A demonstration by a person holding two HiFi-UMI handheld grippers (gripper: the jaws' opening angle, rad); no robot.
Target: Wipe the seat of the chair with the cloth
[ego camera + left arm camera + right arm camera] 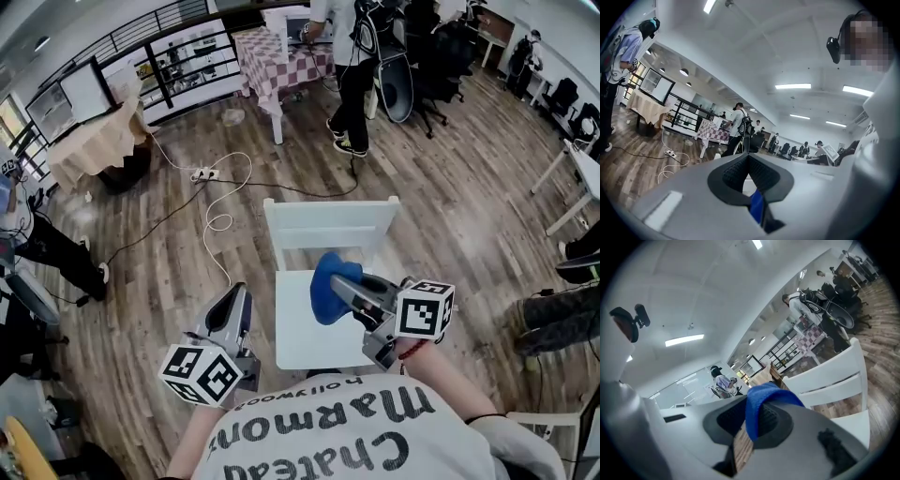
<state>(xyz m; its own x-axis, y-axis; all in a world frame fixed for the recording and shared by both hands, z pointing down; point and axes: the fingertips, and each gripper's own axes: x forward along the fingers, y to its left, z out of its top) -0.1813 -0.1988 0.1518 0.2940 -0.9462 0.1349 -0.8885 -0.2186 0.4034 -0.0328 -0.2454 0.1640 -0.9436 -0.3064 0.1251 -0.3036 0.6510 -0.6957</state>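
The soft blue cloth [325, 286] sits bunched over the rear half of the flat white seat [314, 342], close below the backrest. The head view does not show whether it presses on the seat or hovers just above it. The right tongs [343, 284] are clamped on it, with a fold of fabric draped over and between the dark pads (the right gripper view shows this plainly). The seat belongs to a white slat-backed wooden chair [330, 223] standing on a brown wood-plank floor [178, 272]. The left tongs [238, 298] are closed on nothing, tips together, held over the floor just beside the chair's left edge and apart from it.

Wiping looks barely begun, since most of the seat lies bare toward the person. The main risk is the tight wad: a stroke may cover only a narrow strip, or the hard tips of the tongs may scrape the seat if tilted too low. Friction could also tug the fold out of the hold. With nothing steadying the chair, a firm push might slide it across the floor.
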